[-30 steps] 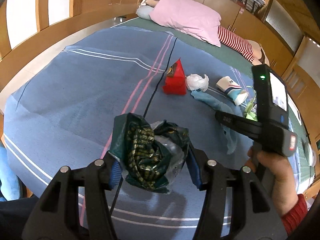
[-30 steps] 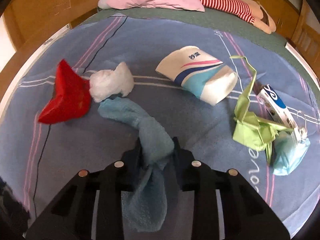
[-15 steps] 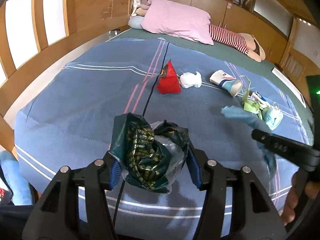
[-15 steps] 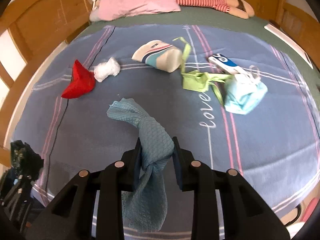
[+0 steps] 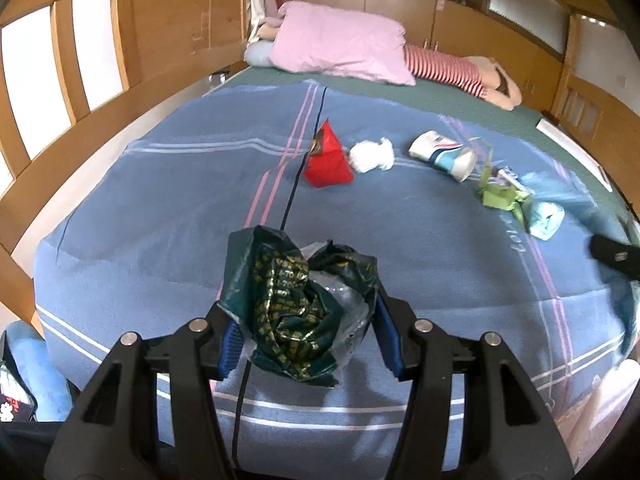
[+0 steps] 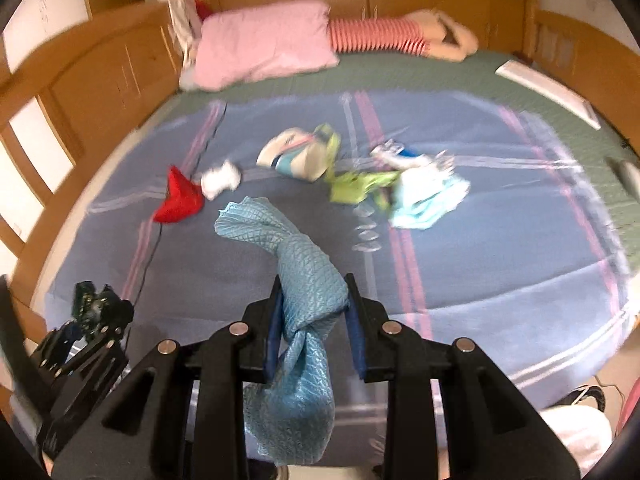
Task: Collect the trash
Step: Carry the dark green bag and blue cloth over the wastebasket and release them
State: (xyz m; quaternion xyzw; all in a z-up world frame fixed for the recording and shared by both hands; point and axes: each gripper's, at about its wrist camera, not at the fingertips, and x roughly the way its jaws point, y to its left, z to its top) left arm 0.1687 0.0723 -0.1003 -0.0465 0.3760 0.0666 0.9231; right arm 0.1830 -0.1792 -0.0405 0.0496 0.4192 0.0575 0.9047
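Over the bed (image 5: 160, 208), the left gripper (image 5: 306, 330) clamps a bag (image 5: 296, 304) while the right gripper (image 6: 314, 326) pinches a cloth (image 6: 304, 280), likely bound for the bag.

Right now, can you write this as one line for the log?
left gripper: shut on green bag | right gripper: shut on blue cloth | on bed: red wrapper, tissue, cup

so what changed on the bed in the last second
The right gripper lifted the blue cloth off the blue blanket and pulled back. The left gripper keeps its crumpled dark bag. The red wrapper and white tissue stayed put.
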